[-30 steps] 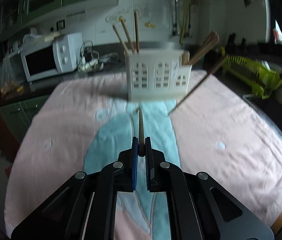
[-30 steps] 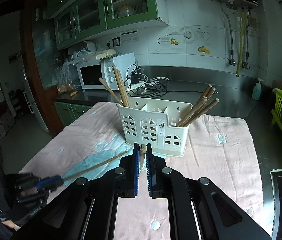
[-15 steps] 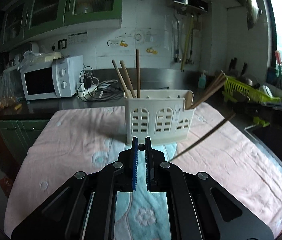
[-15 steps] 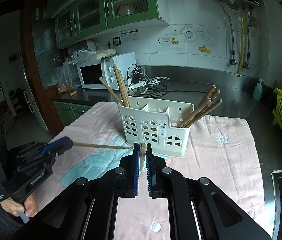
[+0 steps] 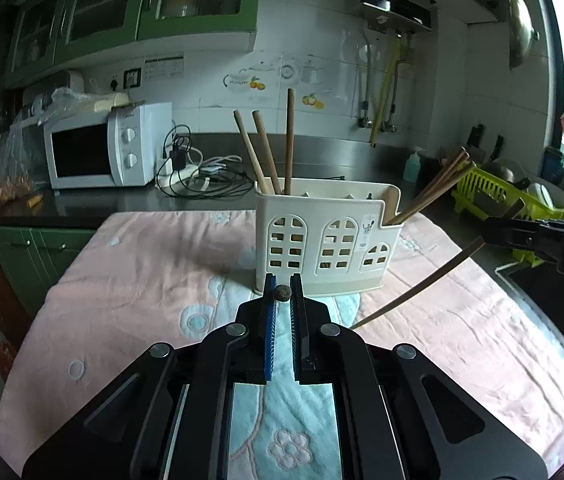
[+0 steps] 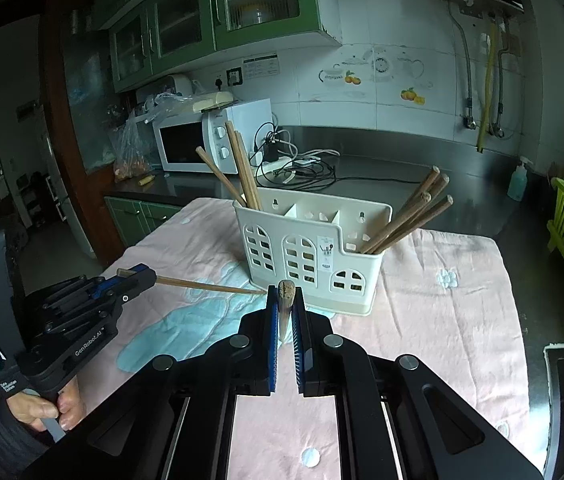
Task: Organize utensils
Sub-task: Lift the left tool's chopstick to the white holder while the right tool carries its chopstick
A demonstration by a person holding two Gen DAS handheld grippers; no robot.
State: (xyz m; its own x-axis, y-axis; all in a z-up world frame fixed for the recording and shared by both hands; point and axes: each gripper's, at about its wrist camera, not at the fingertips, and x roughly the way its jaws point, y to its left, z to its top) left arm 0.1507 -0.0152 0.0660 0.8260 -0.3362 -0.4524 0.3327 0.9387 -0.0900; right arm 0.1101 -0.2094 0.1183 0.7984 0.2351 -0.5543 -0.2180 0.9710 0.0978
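A white plastic utensil holder (image 5: 322, 236) (image 6: 310, 248) stands on the pink cloth, with wooden chopsticks leaning in its left compartment (image 5: 266, 152) and its right compartment (image 6: 410, 216). My left gripper (image 5: 283, 294) is shut on a wooden chopstick, seen end-on (image 5: 283, 292); in the right wrist view that gripper (image 6: 138, 278) holds the chopstick (image 6: 210, 287) level, pointing at the holder's base. My right gripper (image 6: 285, 300) is shut on another chopstick (image 6: 285, 294); in the left wrist view that chopstick (image 5: 418, 284) slants down to the cloth.
A pink and teal cloth (image 5: 142, 280) covers the table. Behind it the counter holds a white microwave (image 5: 102, 152), tangled cables (image 5: 206, 180) and a soap bottle (image 6: 518, 180). A green dish rack (image 5: 494, 196) stands at the right.
My left gripper has tilted up from looking down at the cloth to looking level at the holder, with its chopstick now end-on. The right gripper has barely moved.
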